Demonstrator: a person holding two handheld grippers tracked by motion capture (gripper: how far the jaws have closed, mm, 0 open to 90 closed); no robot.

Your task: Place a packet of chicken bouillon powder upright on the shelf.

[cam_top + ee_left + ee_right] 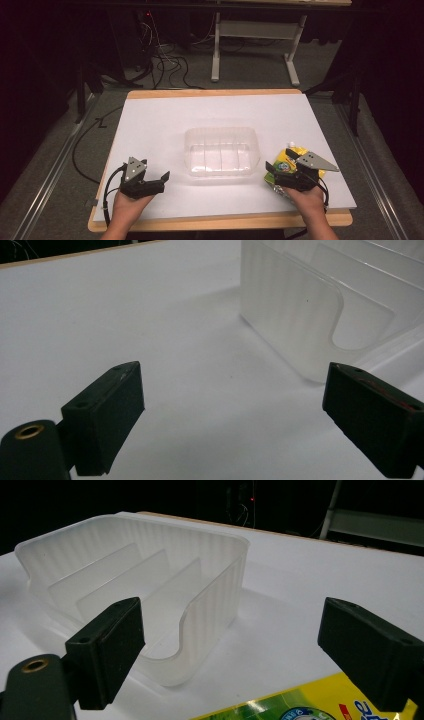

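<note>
Bottom of the high view: left gripper [161, 179] low left, just inside the near edge of the white table [150, 125], jaws spread, nothing between them. Right gripper [272, 172] low right, also released and empty, hovering over a yellow-green pouch [292, 155].

Pouch sits lower right of the frame, close to the table's right edge, just right of the tray and apart from it. Long axis runs near-to-far, white cap end pointing toward the top of the frame. In the right gripper view the pouch [300, 705] shows at the bottom edge between the jaws: green and yellow print, a round emblem, some blue lettering, too cropped to read.

Clear plastic tray [221, 152] sits mid-frame, long side running left-right, open top up. Three inner dividers; the end wall has a U-shaped cutout, seen in both gripper views [300, 315] [150, 590].

Room: bare table left of the tray and a wide bare band behind it up to the far wooden edge. Beyond that, floor cables [165, 65] and a white table frame [255, 45] at the top of the frame.
</note>
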